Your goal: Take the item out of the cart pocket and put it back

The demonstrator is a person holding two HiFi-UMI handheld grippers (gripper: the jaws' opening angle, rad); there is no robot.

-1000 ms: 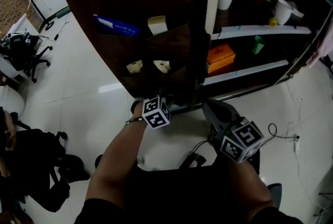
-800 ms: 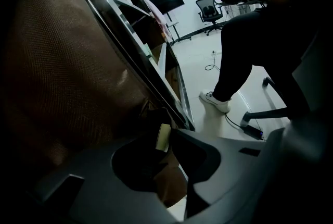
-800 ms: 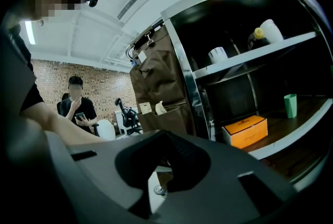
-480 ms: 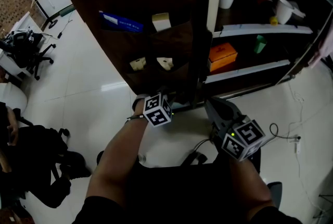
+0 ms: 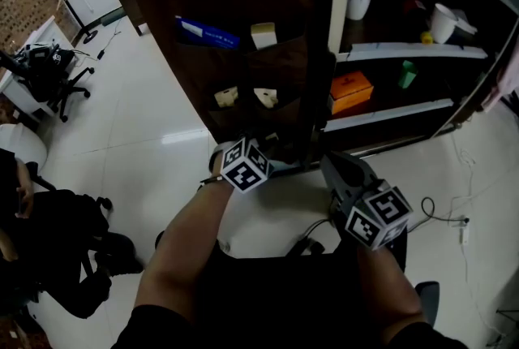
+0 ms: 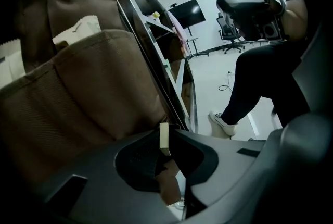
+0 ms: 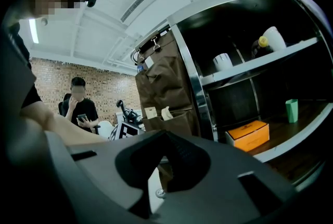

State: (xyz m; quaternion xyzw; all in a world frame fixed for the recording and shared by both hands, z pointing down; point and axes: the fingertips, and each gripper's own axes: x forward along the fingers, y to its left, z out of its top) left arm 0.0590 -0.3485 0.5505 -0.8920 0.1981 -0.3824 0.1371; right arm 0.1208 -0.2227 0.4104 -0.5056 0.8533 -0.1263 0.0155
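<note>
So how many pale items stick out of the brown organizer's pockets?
3: upper pale item in the top row, left pale item and right pale item side by side below it. More may sit hidden inside.

You are reading no legible print here. The blue packet [image 5: 207,32] in the far left cart pocket [image 5: 203,62] is showing white lettering too small to make out, and the orange box [image 5: 350,89] on the right shelf [image 5: 422,52] is carrying only a blurred dark mark.

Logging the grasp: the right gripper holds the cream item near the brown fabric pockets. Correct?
No, the left gripper holds the cream item near the brown fabric pockets; its jaws have just been closing on it. The left gripper view shows this.
</note>
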